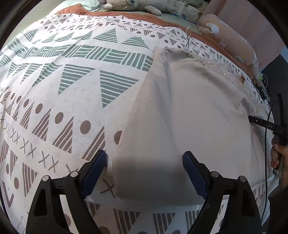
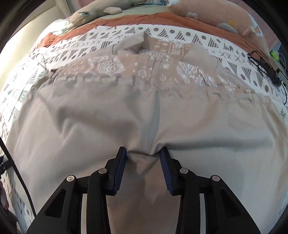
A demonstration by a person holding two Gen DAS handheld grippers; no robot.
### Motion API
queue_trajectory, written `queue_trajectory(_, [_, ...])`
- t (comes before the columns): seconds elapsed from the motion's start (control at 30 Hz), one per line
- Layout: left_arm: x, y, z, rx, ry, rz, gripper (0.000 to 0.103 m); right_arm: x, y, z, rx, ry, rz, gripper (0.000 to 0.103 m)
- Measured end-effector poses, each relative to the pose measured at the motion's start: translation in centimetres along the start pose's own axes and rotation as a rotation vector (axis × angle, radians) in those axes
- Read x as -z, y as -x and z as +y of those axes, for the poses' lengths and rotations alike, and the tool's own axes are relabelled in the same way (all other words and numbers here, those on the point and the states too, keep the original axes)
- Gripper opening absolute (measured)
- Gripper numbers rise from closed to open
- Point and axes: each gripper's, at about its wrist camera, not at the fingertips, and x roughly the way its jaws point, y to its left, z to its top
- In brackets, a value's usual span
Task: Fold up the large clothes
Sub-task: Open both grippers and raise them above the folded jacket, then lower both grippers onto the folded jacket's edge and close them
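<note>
A large beige garment (image 1: 189, 111) lies spread flat on the patterned bedspread (image 1: 72, 90); its embroidered yoke and collar (image 2: 158, 59) are at the far end. My left gripper (image 1: 144, 162) is open low over the garment's near left edge. One fingertip is above the bedspread, the other above the cloth. My right gripper (image 2: 143, 151) is shut on a pinch of the beige garment (image 2: 90, 117) mid-body, and creases radiate from the pads. From the left wrist view, a hand (image 1: 277, 158) holds the right gripper at the right edge.
Plush toys (image 2: 93, 12) and a pink pillow (image 2: 225, 19) lie on an orange blanket (image 2: 144, 19) at the head of the bed. A black cable and small device (image 2: 262, 66) sit at the bed's right edge. Bare bedspread extends left of the garment.
</note>
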Motion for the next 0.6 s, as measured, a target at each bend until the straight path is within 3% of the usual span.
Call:
queue_trajectory(0.23, [-0.2,0.0,0.2,-0.011,0.024,-0.014,0.088,-2.5,-1.6,-1.2,0.020,-0.049,-0.057,0.036])
queue_trajectory(0.4, [-0.2,2.1,1.1,0.062,0.098,-0.055,0.088,-3.5,-2.3,-2.8,0.014,-0.144,-0.142,0.036])
queue_trajectory(0.5, [0.2,3.9,1.7,0.099,0.131,-0.079,0.088,-2.5,-0.1,-3.4,-0.047,-0.204,-0.213,0.036])
queue_trajectory(0.6, [0.8,4.8,2.1,0.127,0.161,-0.088,0.088,-0.4,2.7,-3.2,-0.039,-0.150,-0.204,0.036])
